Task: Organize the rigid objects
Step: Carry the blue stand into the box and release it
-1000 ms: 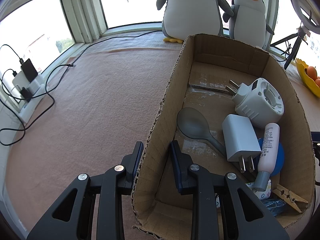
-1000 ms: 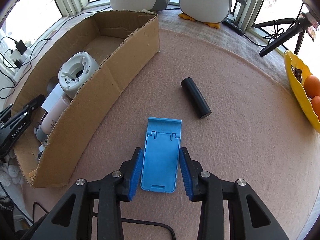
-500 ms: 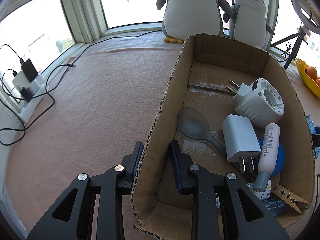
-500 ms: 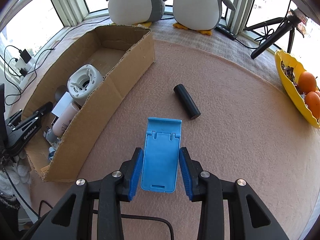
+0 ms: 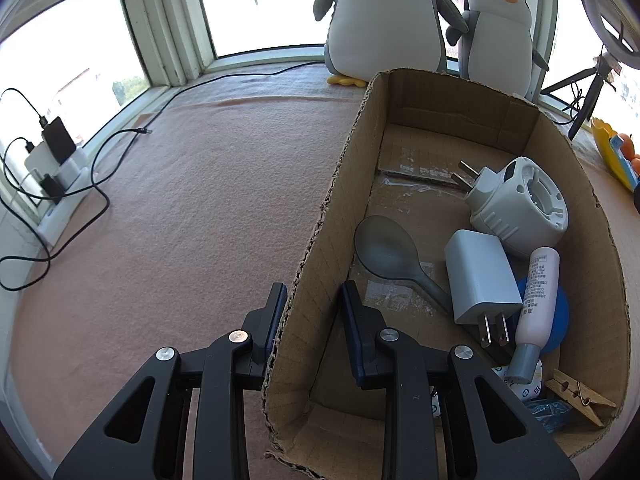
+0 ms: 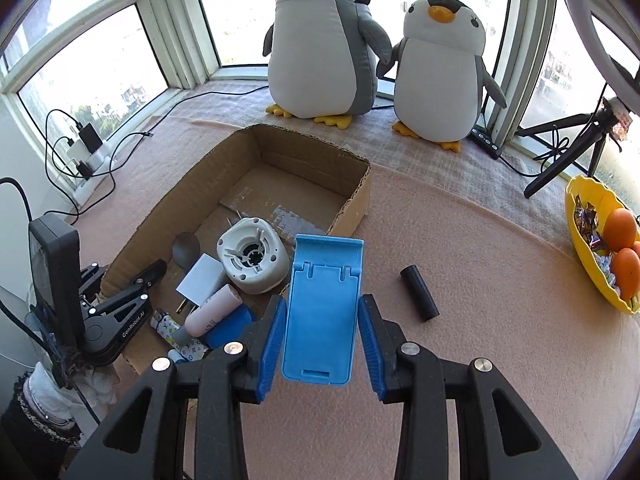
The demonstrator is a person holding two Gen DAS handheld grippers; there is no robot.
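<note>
An open cardboard box point(image 5: 460, 92) stands on the pink mat. It holds a white plug-in device point(image 5: 520, 208), a white charger point(image 5: 480, 280), a grey spoon point(image 5: 384, 248), a pale bottle point(image 5: 536, 292) and a clothespin point(image 5: 576, 394). My left gripper point(image 5: 314, 308) is shut on the box's left wall, one finger inside and one outside. My right gripper point(image 6: 321, 305) is shut on a blue phone stand point(image 6: 324, 300) and holds it in the air near the box's point(image 6: 356, 200) right wall. A black cylinder point(image 6: 419, 292) lies on the mat to the right.
Two plush penguins point(image 6: 320, 40) stand at the window behind the box. A yellow bowl with oranges point(image 6: 592, 248) sits at the far right, with a tripod point(image 6: 560, 148) behind it. A power strip with chargers and loose cables point(image 5: 56, 160) lies along the left sill.
My right gripper has risen with the blue stand, lifting it off the mat, and now looks over the box. The left gripper and the box have not moved.
</note>
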